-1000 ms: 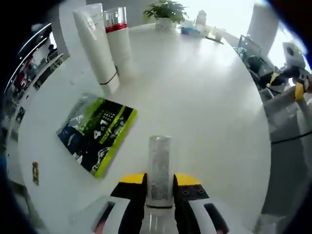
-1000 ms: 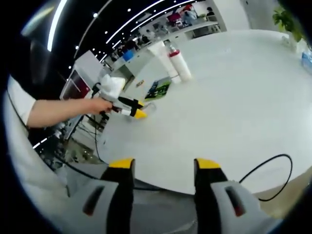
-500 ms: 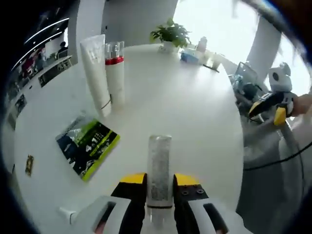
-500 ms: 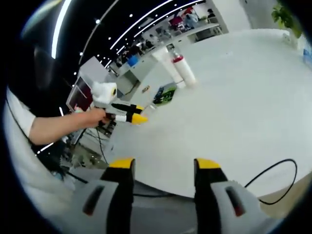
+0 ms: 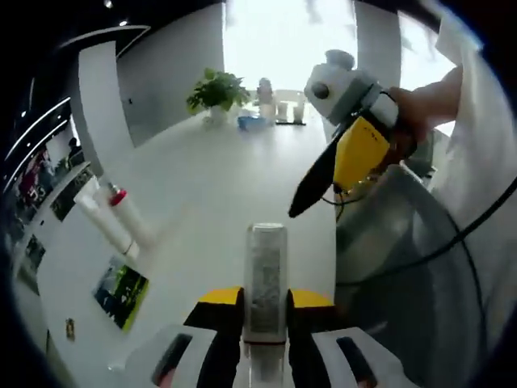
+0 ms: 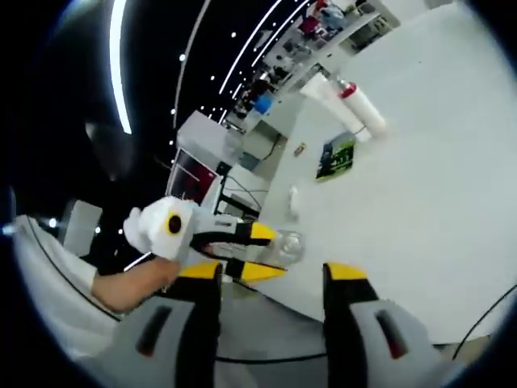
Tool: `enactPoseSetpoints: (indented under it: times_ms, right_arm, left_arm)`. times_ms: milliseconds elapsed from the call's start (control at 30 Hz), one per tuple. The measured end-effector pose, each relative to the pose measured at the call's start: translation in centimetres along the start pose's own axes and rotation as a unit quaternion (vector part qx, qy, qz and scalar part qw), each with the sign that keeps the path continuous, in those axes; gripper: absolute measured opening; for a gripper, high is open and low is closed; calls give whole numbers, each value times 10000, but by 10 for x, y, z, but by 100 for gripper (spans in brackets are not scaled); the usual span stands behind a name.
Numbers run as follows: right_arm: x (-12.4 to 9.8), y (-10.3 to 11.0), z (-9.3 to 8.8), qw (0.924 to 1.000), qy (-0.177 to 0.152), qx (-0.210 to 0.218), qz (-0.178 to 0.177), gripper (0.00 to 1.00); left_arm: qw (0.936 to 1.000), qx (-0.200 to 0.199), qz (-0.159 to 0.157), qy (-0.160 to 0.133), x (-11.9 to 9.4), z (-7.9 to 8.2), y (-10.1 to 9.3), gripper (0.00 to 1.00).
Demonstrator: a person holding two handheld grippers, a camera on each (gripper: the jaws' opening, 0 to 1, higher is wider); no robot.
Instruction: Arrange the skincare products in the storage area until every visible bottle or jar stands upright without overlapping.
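- The left gripper (image 5: pixel 265 311) has its jaws pinched on a clear bottle (image 5: pixel 265 279), which stands up between the yellow tips with its cap end pointing away from the camera.
- In the right gripper view the same bottle (image 6: pixel 284 246) shows at the left gripper's tips, lying roughly sideways and carried in the air near the counter's edge, not resting on anything.
- The right gripper (image 6: pixel 271 283) has its jaws spread wide with nothing between them; in the left gripper view it hangs off to the side, over what looks like a grey chair rather than the counter.
- Beyond the jaws lies the white counter (image 5: pixel 234 194). Well away from the carried bottle, a white tube (image 5: pixel 101 222) and a white bottle with a red band (image 5: pixel 133 220) stand side by side, touching or nearly so.
- Near them a green and black booklet (image 5: pixel 119 293) lies flat.
- A potted plant (image 5: pixel 215 93) sits at the counter's far end.
- The step in hand appears to be carrying the clear bottle to its place.
- The next move likely calls for swinging it back over the counter, turning it upright, and setting it down near the two standing items without touching them.
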State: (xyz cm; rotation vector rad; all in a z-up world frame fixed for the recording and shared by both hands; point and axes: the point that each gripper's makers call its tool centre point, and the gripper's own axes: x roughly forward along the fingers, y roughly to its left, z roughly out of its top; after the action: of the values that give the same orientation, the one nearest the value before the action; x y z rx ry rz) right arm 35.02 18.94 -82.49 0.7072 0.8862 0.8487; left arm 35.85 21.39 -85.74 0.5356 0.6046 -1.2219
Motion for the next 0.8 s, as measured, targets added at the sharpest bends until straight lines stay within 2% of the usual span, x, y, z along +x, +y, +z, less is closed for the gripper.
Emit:
enactPoseSetpoints:
  times_ms: [67,167,300,367,433,567,700,800]
  right_arm:
    - [6,0,-10,9996,285,-20,-11,48]
    - [14,7,-16,9989,436,98,142,37]
    - [22,11,-24,9974,627,277,212,32]
    - [23,10,-35,9950,952,235,190,27]
    - [25,12,-32,9957,860,245,240,27]
    - [24,19,-27,9937,751,702,450,25]
    - [21,21,-28,9924,786,802,496,24]
    - [19,21,-26,9900,617,1127,588,23]
  left_arm:
    - [9999,135,90,26,-5,2,-8,21]
    - [9980,596,137,186,-11,2,-19,21]
    - [9968,746,139,244,-15,1,-28,21]
    - [9967,762,168,217,-18,3,-29,21]
    - [9954,892,207,283,-19,3,-28,21]
    - [9951,949,183,194,-21,9,-29,21]
    - [9944,1035,121,178,-22,11,-30,21]
    - [9956,931,81,102,-23,14,-31,21]
